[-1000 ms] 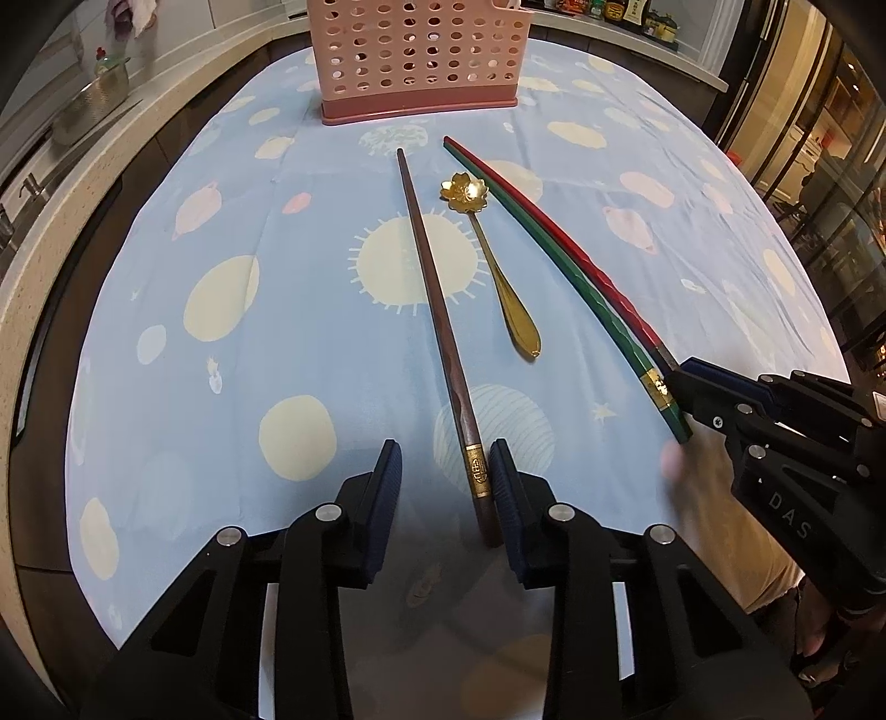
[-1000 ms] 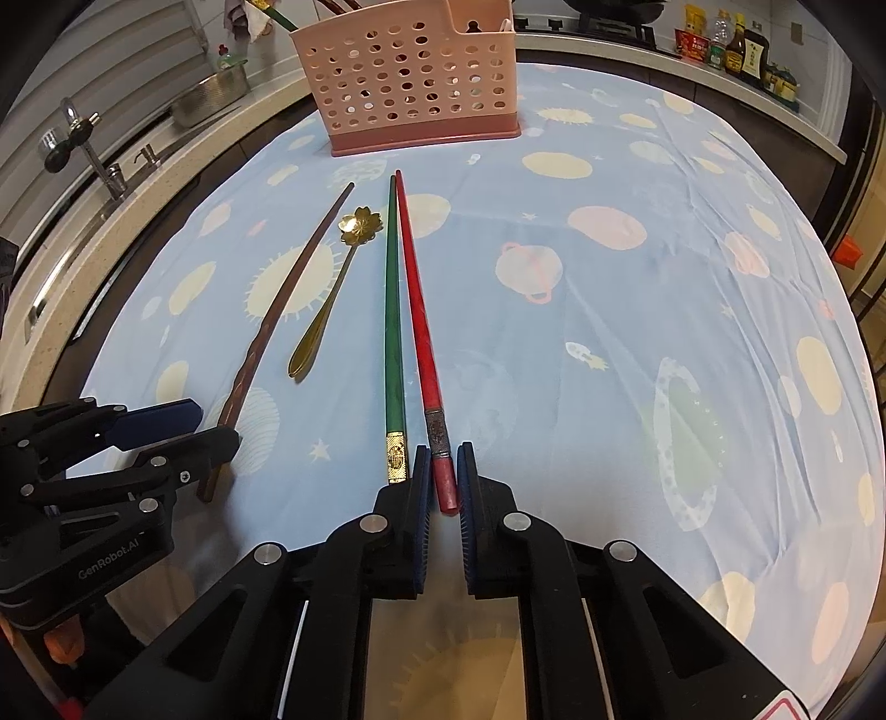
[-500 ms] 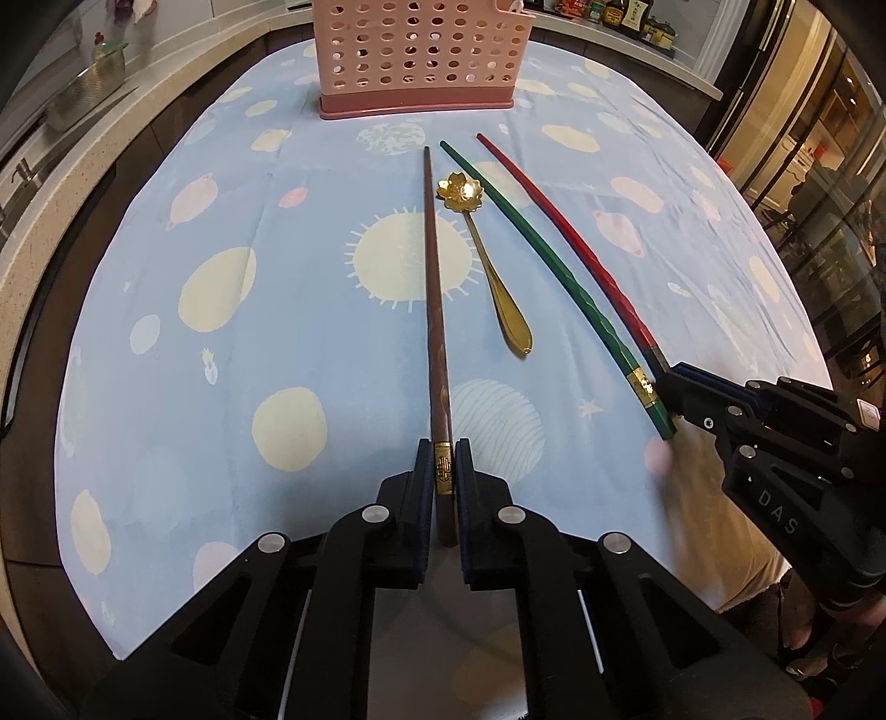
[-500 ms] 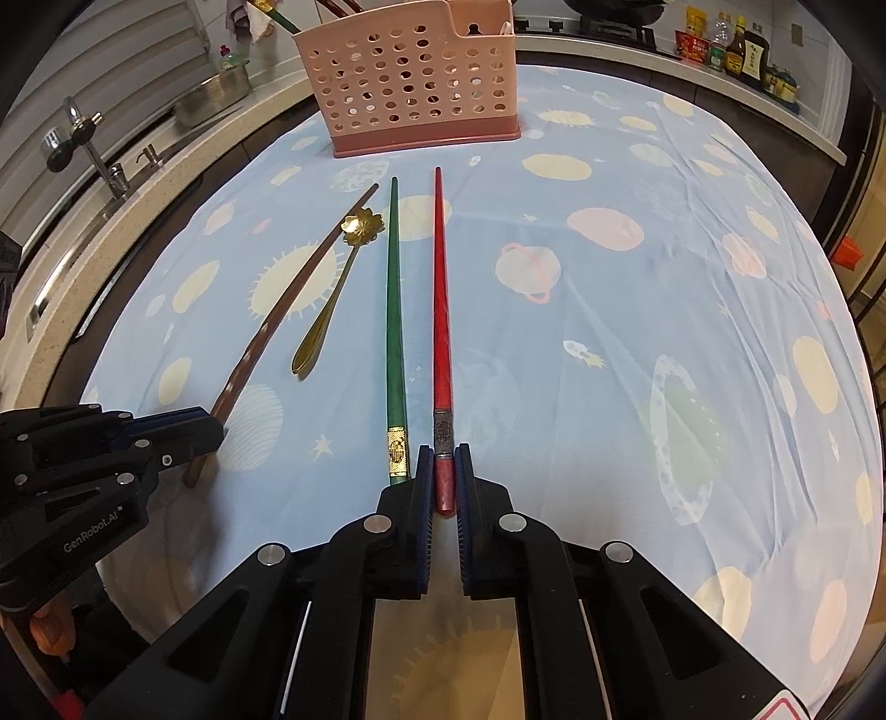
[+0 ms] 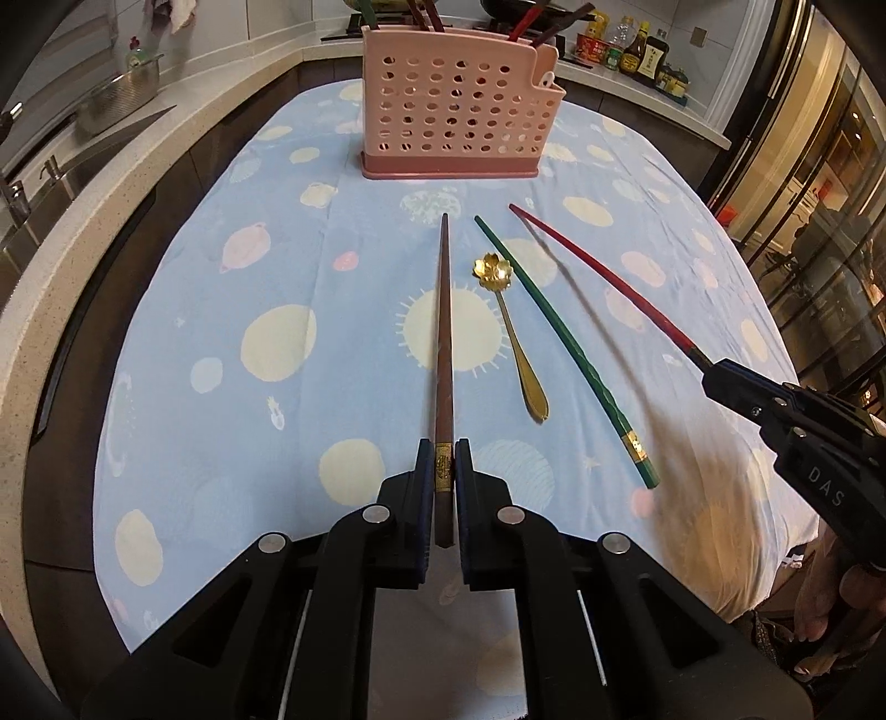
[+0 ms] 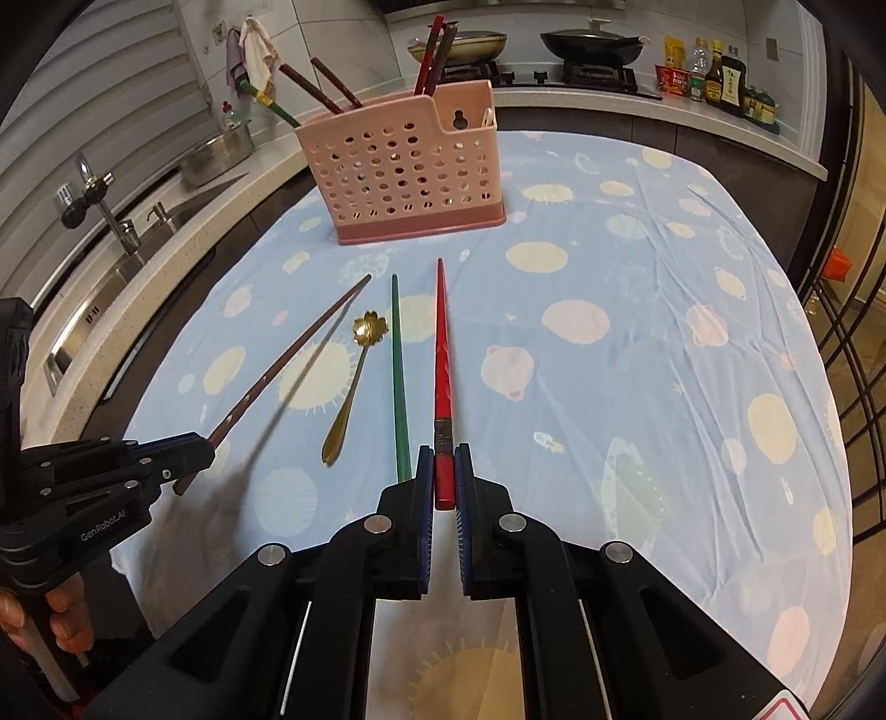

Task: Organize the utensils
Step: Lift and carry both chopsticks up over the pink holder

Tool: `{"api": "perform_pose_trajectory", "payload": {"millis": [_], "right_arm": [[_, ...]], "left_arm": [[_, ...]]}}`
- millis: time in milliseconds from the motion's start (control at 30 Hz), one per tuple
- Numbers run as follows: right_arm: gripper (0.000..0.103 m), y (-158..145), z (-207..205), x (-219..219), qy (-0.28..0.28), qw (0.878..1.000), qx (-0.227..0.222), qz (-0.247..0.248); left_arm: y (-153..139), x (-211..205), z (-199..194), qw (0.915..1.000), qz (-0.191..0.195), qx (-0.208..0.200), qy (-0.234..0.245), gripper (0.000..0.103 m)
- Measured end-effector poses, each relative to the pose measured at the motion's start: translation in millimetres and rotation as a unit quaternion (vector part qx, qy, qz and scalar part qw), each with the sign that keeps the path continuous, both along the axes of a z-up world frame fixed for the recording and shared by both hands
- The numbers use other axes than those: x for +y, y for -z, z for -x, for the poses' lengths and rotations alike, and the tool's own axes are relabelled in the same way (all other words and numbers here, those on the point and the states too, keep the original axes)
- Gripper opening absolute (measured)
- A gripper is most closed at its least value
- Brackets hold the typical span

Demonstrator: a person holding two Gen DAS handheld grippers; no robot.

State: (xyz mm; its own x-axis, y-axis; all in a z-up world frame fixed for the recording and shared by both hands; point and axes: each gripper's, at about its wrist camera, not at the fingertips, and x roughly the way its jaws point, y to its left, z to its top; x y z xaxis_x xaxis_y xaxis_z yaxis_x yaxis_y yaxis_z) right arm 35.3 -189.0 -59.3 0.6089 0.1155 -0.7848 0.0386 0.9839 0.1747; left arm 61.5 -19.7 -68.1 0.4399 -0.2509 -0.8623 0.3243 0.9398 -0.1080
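Left gripper (image 5: 443,476) pinching a brown wooden chopstick (image 5: 443,338), right gripper (image 6: 444,482) pinching a red chopstick (image 6: 441,360); green chopstick (image 6: 398,376) and gold flower-bowled spoon (image 6: 349,387) remain on the blue cloth (image 6: 637,343); perforated pink holder (image 6: 401,177) already holds several

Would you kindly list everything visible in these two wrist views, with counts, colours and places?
Brown chopstick: 1, held by left gripper.
Red chopstick: 1, held by right gripper.
Green chopstick: 1, lying on cloth.
Spoon: 1, gold, on cloth between brown and green chopsticks.
Utensil basket: 1, pink, far end, sticks inside.
Tablecloth: 1, blue, patterned.
Pans: 2, on stove.
Bottles: several, counter.
Left gripper: black, shut.
Right gripper: black, shut.
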Motion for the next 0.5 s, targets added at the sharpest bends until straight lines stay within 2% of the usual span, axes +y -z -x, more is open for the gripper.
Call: {"api": "perform_pose_trajectory", "payload": {"millis": [500], "right_arm": [[0.007,-72,-20,-26,0.028,0.995,-0.094,-0.011]], "left_arm": [[-61,15,-36,0.996,0.026,-0.077,-0.036,0.007]]}}
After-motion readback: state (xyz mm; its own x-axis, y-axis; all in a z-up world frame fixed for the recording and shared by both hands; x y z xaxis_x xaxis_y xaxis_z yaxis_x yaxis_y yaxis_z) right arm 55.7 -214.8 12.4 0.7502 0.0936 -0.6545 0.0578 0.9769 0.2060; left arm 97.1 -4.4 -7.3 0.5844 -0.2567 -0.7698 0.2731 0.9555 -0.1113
